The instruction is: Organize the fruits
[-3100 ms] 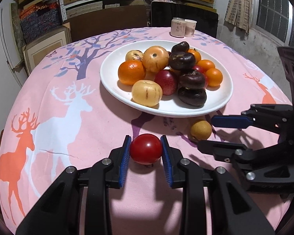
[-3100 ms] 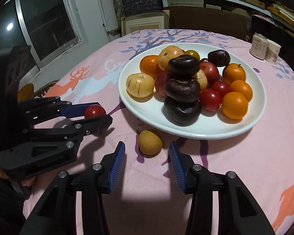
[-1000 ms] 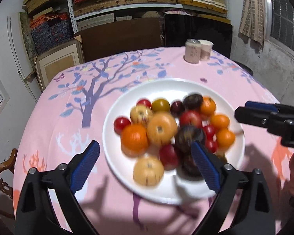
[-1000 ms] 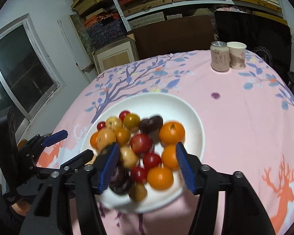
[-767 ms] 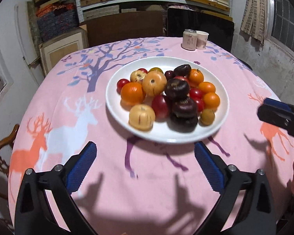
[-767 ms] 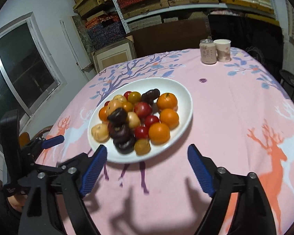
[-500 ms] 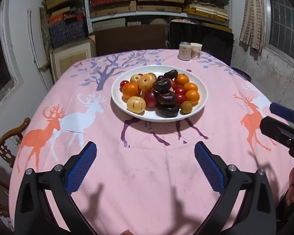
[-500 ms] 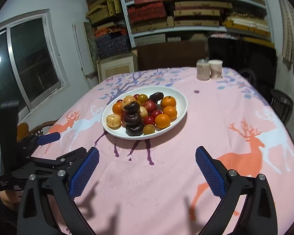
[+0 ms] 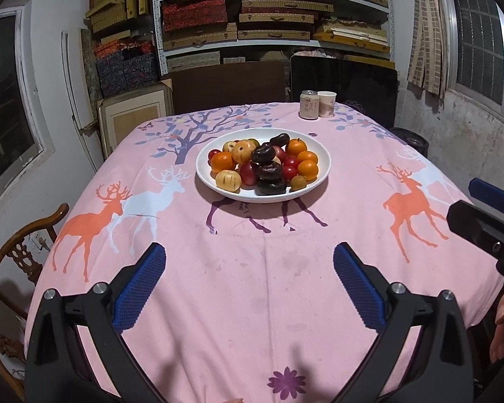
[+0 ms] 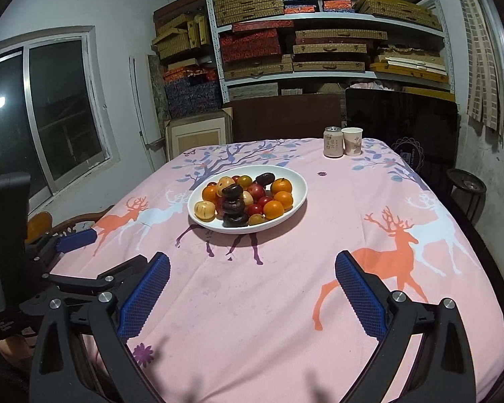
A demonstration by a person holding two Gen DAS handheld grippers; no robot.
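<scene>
A white plate (image 9: pixel 314 144) (image 10: pixel 294 173) stands in the middle of the pink deer-print tablecloth (image 9: pixel 252 285), piled with fruit: oranges (image 9: pixel 307 169), red tomatoes, dark purple fruits (image 9: pixel 268 172) and pale yellow ones (image 9: pixel 227 179). My left gripper (image 9: pixel 250 278) hangs wide open near the table's front edge, well short of the plate, nothing between its blue pads. My right gripper (image 10: pixel 252 287) is likewise wide open and empty. Each gripper shows at the edge of the other's view: the left gripper (image 10: pixel 90 258) and the right gripper (image 9: pixel 480 208).
A drink can (image 9: pixel 309 104) and a paper cup (image 9: pixel 327 104) stand at the table's far edge. A wooden chair (image 9: pixel 3 252) is at the left. Shelves of boxes (image 9: pixel 272 16) and a dark panel (image 9: pixel 342 84) line the back wall. A round stool (image 10: pixel 467 188) sits at the right.
Both grippers have pulled back from the plate toward the table's front edge and opened wide. The red tomato and the small yellow fruit, earlier on the cloth, now lie on the plate.
</scene>
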